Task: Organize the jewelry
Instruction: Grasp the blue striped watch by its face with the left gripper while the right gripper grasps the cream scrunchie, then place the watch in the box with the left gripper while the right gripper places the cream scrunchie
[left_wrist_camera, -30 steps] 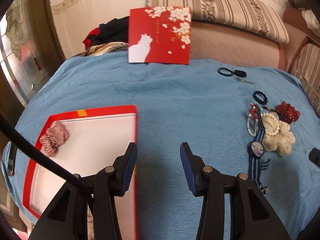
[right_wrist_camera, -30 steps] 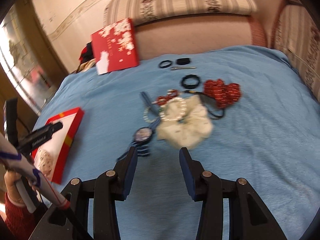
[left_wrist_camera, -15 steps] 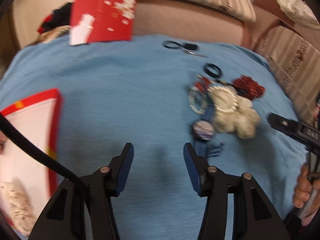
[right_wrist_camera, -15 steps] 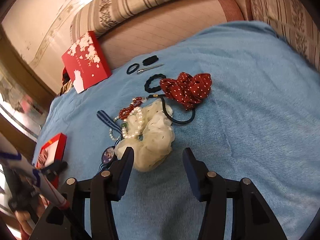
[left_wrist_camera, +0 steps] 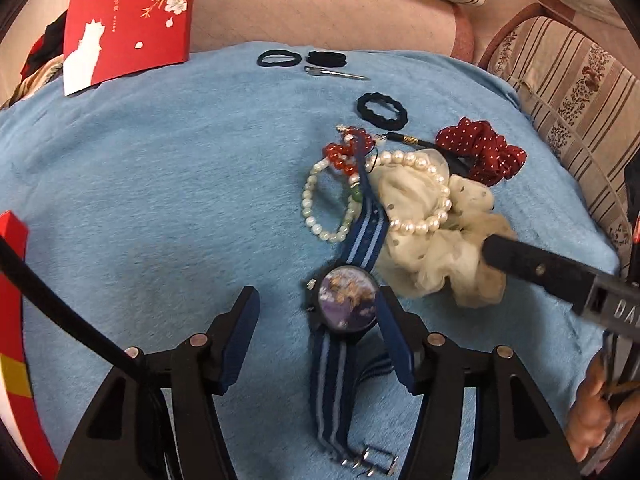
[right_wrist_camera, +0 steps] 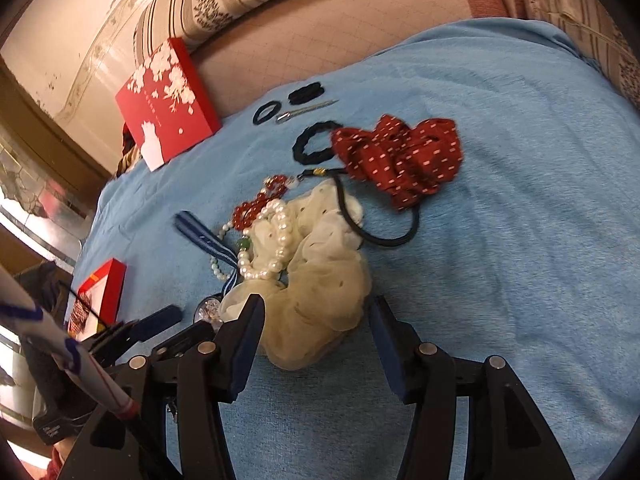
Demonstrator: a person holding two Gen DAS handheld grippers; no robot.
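A pile of jewelry lies on the blue cloth (left_wrist_camera: 160,200). A watch (left_wrist_camera: 346,304) with a blue striped strap lies between the open fingers of my left gripper (left_wrist_camera: 316,328), its face close to the right finger. My right gripper (right_wrist_camera: 316,334) is open around the near edge of a cream scrunchie (right_wrist_camera: 320,292). Pearl bracelets (left_wrist_camera: 416,196) (right_wrist_camera: 276,240), red beads (left_wrist_camera: 344,152), a red dotted scrunchie (right_wrist_camera: 400,160) and black hair ties (left_wrist_camera: 382,110) lie around. The red-rimmed tray (right_wrist_camera: 102,292) is at the left.
A red box lid with white blossoms (left_wrist_camera: 128,16) leans on the sofa back. Two black ties and a metal clip (left_wrist_camera: 336,74) lie at the cloth's far edge. Striped cushions (left_wrist_camera: 580,92) border the right side.
Both grippers have swung from the tray side to the jewelry pile and come lower. The left now straddles the watch; the right has closed in on the cream scrunchie.
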